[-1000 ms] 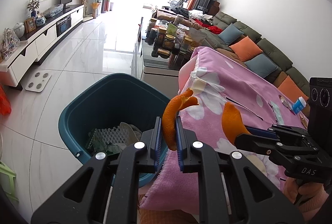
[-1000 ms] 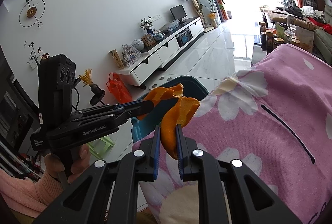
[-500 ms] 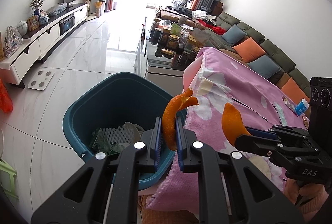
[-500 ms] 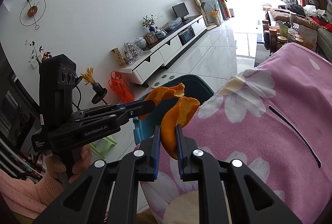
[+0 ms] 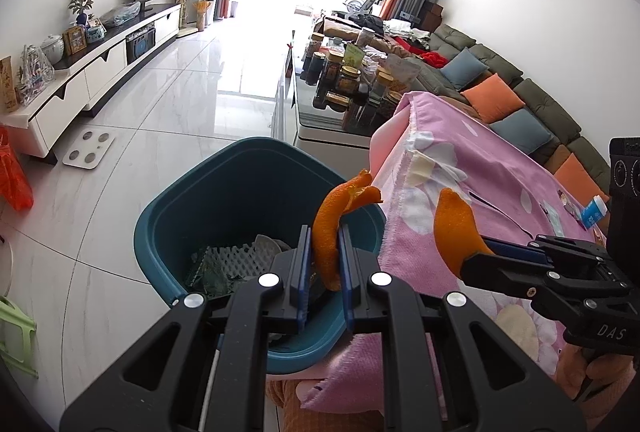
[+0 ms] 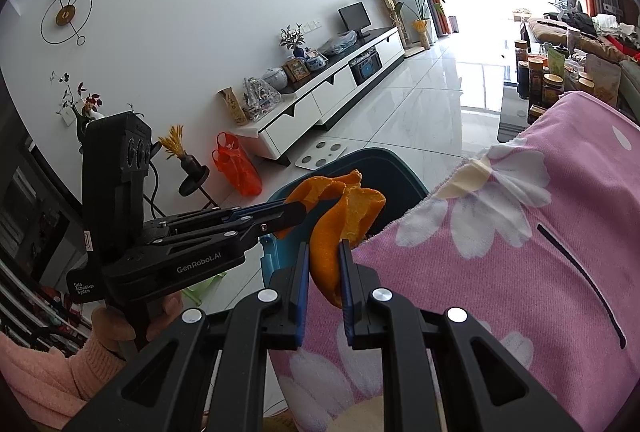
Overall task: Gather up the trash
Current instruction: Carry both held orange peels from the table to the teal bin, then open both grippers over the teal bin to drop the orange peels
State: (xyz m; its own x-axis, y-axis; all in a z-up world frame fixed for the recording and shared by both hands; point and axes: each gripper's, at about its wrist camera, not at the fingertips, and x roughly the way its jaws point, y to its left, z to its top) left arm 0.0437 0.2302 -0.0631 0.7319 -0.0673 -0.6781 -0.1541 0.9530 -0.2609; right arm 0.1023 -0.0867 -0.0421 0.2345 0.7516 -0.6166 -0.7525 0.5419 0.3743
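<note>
My left gripper point(image 5: 323, 264) is shut on a curled piece of orange peel point(image 5: 332, 228) and holds it over the near rim of the teal trash bin point(image 5: 224, 192), which holds white foam netting and other scraps. My right gripper point(image 6: 325, 272) is shut on a second piece of orange peel point(image 6: 340, 228) above the edge of the pink flowered tablecloth point(image 6: 520, 232). Each gripper shows in the other view: the right one point(image 5: 476, 256) over the cloth, the left one point(image 6: 296, 208) over the bin point(image 6: 384, 160).
A small blue and white carton point(image 5: 594, 210) and wrappers lie on the far part of the cloth. A coffee table with several jars point(image 5: 352, 80) stands behind the bin. A white scale point(image 5: 88, 148) and an orange bag point(image 5: 14, 176) are on the tiled floor.
My left gripper has moved left with its peel, from over the cloth's edge to over the bin. My right gripper has drifted slightly towards the bin with its peel.
</note>
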